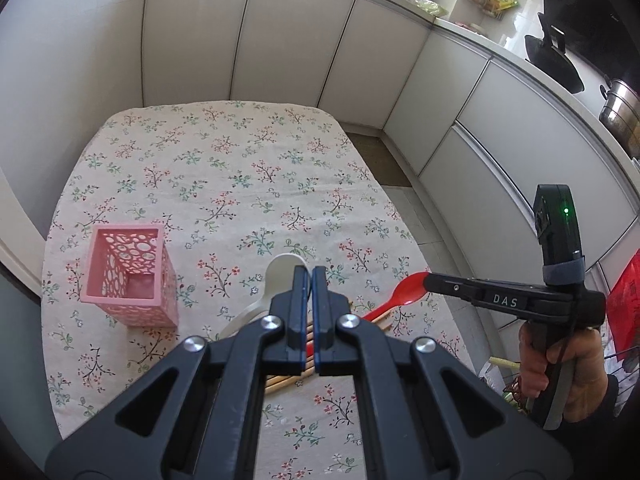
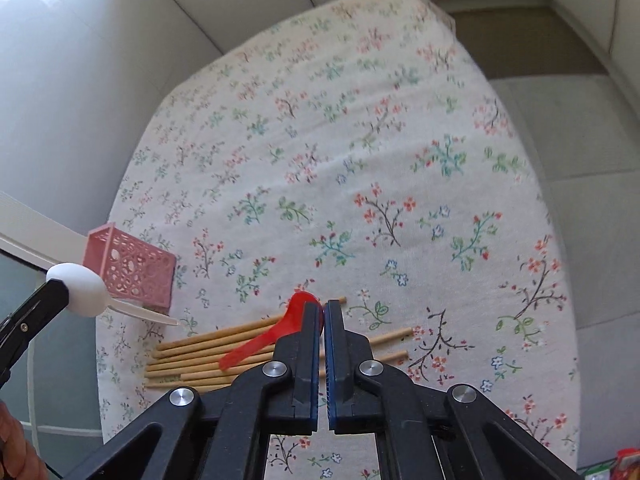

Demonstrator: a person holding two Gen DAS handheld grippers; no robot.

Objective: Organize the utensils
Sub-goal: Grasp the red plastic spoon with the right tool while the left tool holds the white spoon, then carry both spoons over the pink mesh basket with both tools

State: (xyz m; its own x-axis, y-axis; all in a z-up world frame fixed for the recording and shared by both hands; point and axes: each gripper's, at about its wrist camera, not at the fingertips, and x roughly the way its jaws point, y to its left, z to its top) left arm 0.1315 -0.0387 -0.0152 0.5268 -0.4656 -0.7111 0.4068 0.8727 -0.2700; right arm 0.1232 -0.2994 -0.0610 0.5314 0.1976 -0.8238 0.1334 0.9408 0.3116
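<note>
Currently both tongs are clamped, the left tongs (image 1: 310, 276) on a white spoon (image 1: 276, 276), the right tongs (image 2: 323, 310) on a red spoon (image 2: 272, 338) above the desk's chopsticks (image 2: 200, 354); lower each handle-first into the pink holder (image 1: 130, 276).

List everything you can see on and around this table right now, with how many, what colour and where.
white spoon: one, white, held by its bowl in the left gripper, above the cloth
red spoon: one, red, held by its bowl in the right gripper, above the chopsticks
chopsticks: a bundle, count unclear, light wood, lying on the cloth at its near edge
holder: one, pink perforated, upright and empty, on the cloth's left side
tablecloth: one, cream with flowers, covering the table
cabinets: white, behind and right of the table
pots: one black, one steel, on the counter at right
left gripper: black, blue pads, shut
right gripper: black, blue pads, shut
hand: one, holding the right gripper's handle
</note>
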